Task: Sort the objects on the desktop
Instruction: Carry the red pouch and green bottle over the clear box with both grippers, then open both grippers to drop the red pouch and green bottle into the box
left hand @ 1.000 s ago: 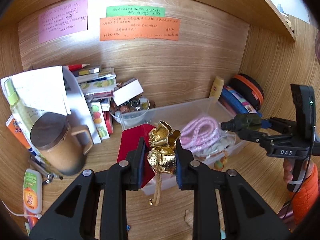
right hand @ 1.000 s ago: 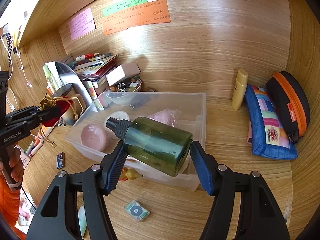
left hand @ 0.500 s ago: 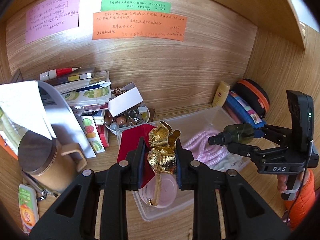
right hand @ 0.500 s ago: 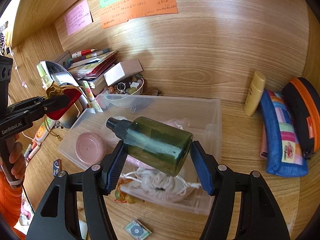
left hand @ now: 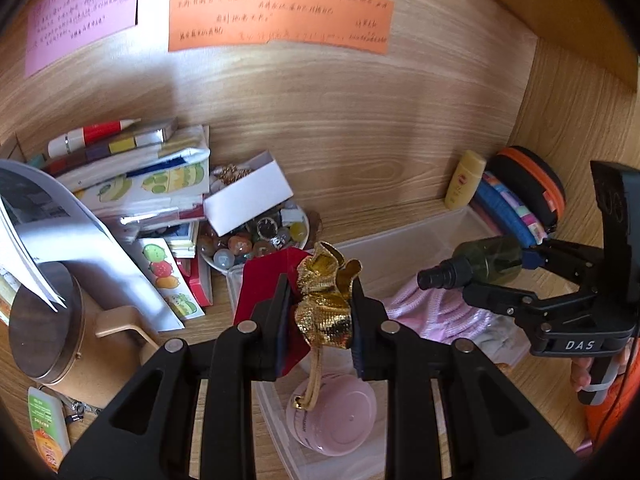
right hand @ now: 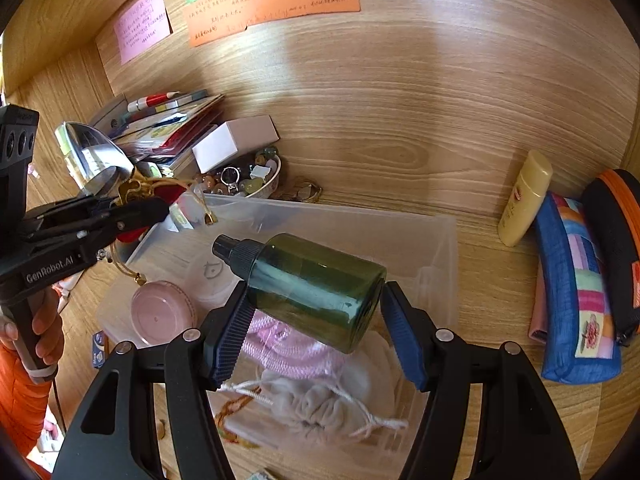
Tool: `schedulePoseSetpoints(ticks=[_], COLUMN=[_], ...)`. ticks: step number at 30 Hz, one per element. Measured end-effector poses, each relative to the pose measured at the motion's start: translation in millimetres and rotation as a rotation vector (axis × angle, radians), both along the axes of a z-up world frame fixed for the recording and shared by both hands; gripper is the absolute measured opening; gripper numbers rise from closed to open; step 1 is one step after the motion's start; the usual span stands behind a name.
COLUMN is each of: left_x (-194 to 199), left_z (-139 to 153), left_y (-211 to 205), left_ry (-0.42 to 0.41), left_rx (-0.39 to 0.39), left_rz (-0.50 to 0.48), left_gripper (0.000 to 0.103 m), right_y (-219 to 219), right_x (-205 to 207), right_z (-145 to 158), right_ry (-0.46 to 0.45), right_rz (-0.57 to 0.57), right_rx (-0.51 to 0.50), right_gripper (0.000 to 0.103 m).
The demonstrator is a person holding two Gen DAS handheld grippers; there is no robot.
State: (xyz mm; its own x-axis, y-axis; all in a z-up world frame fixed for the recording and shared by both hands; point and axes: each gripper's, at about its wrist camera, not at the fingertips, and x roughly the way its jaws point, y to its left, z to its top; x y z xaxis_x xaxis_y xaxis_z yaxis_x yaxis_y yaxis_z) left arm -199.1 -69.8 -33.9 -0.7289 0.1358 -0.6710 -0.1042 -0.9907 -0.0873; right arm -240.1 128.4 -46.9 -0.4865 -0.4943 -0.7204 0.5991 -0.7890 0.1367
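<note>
My left gripper (left hand: 320,312) is shut on a gold mesh pouch (left hand: 326,304) with a red pouch (left hand: 266,284) beside it, held above the left end of a clear plastic bin (left hand: 400,244). Its gold cord hangs down toward a pink round jar (left hand: 334,416) in the bin. My right gripper (right hand: 314,322) is shut on a dark green spray bottle (right hand: 308,284), lying sideways, held over the bin (right hand: 436,248). Below it lie a pink knit item (right hand: 280,344) and a white drawstring bag (right hand: 316,404). The right gripper also shows in the left wrist view (left hand: 516,276).
A stack of books and papers (left hand: 132,176), a bowl of beads (left hand: 256,240) with a white box (left hand: 248,200), and a wooden mug (left hand: 52,320) stand at left. A yellow bottle (right hand: 524,198), a patchwork pouch (right hand: 576,296) and a black-orange case (right hand: 616,240) lie at right.
Both grippers have moved forward toward the back wall and over the bin, each still holding its object. The bin's contents have slid down toward me in both views.
</note>
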Motion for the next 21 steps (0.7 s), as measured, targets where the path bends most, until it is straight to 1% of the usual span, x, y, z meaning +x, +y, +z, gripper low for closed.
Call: schedulePoseSetpoints(ticks=[4, 9, 14, 19, 21], left_x=[-2.3, -5.9, -8.2, -9.8, -10.0], left_z=[-6.5, -13.2, -16.2, -20.4, -20.8], left_y=[-3.5, -2.2, -0.4, 6.5, 7.2], left_ry=[-0.004, -0.022, -0.037, -0.051, -0.052], left_rx=[-0.004, -0.015, -0.025, -0.062, -0.057], left_rz=[0.022, 0.022, 0.024, 0.021, 0.022], left_gripper=[0.024, 0.025, 0.025, 0.025, 0.025], right_y=[-10.4, -22.6, -24.1, -28.0, -28.9], right_x=[-5.2, -7.5, -10.7, -12.8, -13.7], right_z=[-3.5, -10.8, -13.1, -16.4, -17.9], right_ry=[-0.003, -0.003, -0.011, -0.012, -0.017], right_rz=[0.013, 0.022, 0.021, 0.020, 0.019], right_rx=[0.014, 0.039, 0.043, 0.065, 0.068], right_gripper=[0.061, 0.062, 0.062, 0.063, 0.063])
